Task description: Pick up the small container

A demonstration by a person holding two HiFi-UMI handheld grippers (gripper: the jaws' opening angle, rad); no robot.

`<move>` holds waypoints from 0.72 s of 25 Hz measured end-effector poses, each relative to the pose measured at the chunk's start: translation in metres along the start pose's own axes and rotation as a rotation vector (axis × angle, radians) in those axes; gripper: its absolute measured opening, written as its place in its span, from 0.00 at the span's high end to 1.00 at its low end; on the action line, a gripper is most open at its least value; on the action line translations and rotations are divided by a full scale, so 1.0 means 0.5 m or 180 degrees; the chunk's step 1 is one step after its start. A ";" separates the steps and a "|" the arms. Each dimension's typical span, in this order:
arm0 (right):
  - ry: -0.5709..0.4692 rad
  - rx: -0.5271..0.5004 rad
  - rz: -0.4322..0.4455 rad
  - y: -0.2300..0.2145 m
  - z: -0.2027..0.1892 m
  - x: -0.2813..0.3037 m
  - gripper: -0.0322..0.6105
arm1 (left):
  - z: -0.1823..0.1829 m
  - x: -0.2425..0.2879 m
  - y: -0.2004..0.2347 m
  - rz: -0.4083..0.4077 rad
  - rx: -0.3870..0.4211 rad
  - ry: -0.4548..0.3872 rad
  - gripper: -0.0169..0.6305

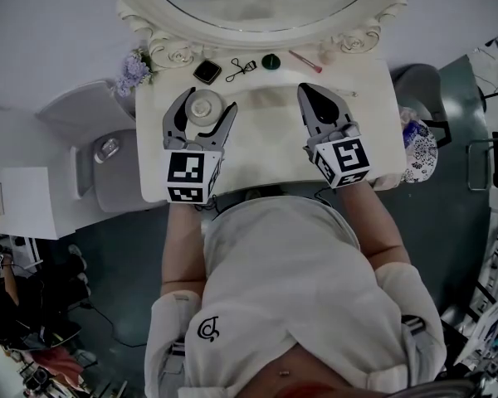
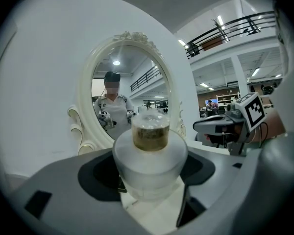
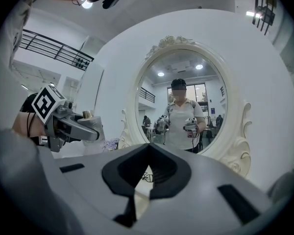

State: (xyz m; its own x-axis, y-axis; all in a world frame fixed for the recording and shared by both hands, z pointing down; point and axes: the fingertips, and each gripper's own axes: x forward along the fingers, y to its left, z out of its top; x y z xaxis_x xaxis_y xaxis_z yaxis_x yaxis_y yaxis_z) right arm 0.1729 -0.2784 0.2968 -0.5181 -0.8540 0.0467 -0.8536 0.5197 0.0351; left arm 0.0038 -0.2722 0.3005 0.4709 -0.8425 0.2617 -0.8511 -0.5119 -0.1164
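The small container [image 1: 203,106] is a frosted white jar with a brownish-gold top [image 2: 149,137]. My left gripper [image 1: 207,99] is shut on it, one jaw on each side of its body [image 2: 149,163]. In the right gripper view the jar [image 3: 89,123] hangs in that gripper above the tabletop. My right gripper [image 1: 310,92] hovers over the right half of the white vanity table [image 1: 266,152], shut and holding nothing; its dark pads [image 3: 161,173] meet at the tip.
An oval mirror [image 1: 261,11] in an ornate white frame stands at the table's back. Before it lie a black compact [image 1: 207,72], an eyelash curler [image 1: 241,70], a dark green round thing [image 1: 270,60] and a pink stick [image 1: 305,61]. Purple flowers [image 1: 134,71] sit at the back left corner.
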 end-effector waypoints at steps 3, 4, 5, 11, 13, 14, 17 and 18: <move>-0.0020 -0.0036 0.0011 0.001 0.003 -0.003 0.94 | 0.000 -0.003 -0.003 0.0022 0.0007 -0.0014 0.44; -0.0024 -0.0048 0.0018 0.001 0.004 -0.004 0.94 | 0.001 -0.003 -0.004 0.0028 0.0016 -0.0018 0.44; -0.0027 -0.0060 0.0026 0.002 0.005 -0.004 0.94 | 0.002 -0.002 -0.006 0.0030 0.0027 -0.0021 0.44; -0.0057 -0.0102 0.0062 0.004 0.014 -0.004 0.94 | 0.013 -0.005 -0.014 0.0042 0.0064 -0.0040 0.44; -0.0047 -0.0115 0.0067 0.004 0.012 -0.005 0.94 | 0.012 -0.005 -0.015 0.0055 0.0098 -0.0035 0.44; -0.0037 -0.0122 0.0064 0.004 0.011 -0.006 0.94 | 0.011 -0.005 -0.017 0.0059 0.0110 -0.0032 0.44; -0.0019 -0.0133 0.0062 0.001 0.007 -0.010 0.94 | 0.007 -0.005 -0.021 0.0055 0.0106 -0.0024 0.44; -0.0015 -0.0136 0.0063 0.001 0.006 -0.011 0.94 | 0.006 -0.005 -0.023 0.0054 0.0104 -0.0023 0.44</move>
